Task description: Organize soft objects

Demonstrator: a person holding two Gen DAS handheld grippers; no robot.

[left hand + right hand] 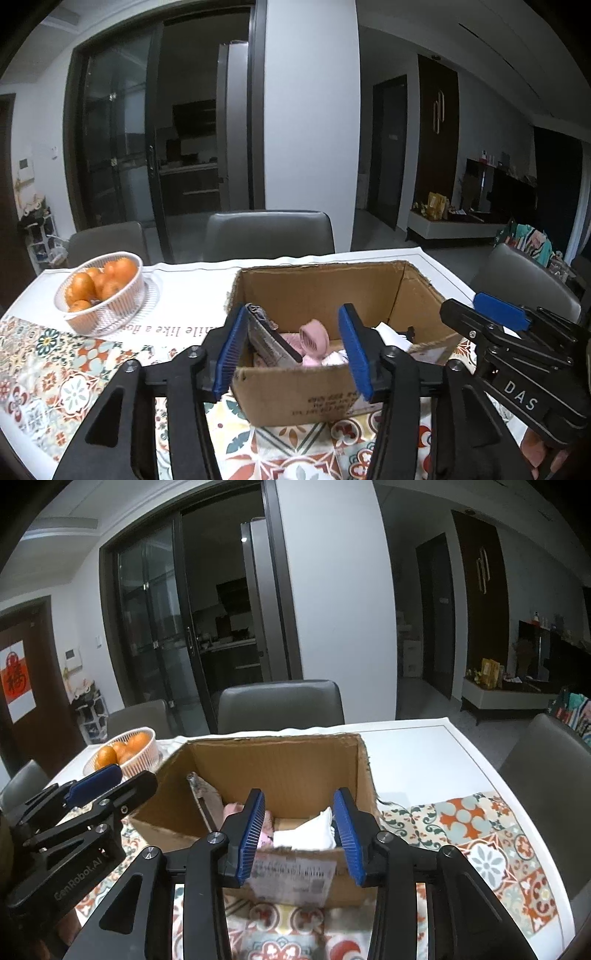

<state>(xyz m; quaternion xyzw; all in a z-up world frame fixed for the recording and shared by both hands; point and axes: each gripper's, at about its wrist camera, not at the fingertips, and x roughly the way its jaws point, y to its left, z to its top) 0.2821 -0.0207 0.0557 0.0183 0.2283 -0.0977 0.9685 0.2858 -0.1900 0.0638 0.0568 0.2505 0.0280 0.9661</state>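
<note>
An open cardboard box [317, 284] stands on the table; it also shows in the right wrist view [280, 760]. Inside lie a pink soft item [314, 338], a grey item [266, 339] leaning on the left wall, and white cloth [314, 830]. My left gripper [293, 350] is open and empty, just in front of the box's near wall. My right gripper [299, 834] is open and empty over the near wall. Each gripper shows in the other's view, the right one [498, 314] and the left one [96, 782].
A white basket of oranges [101, 288] stands at the left on the table; it also shows in the right wrist view [125, 753]. A patterned cloth [480, 834] covers the near table. Grey chairs [267, 232] stand around the far and right edges.
</note>
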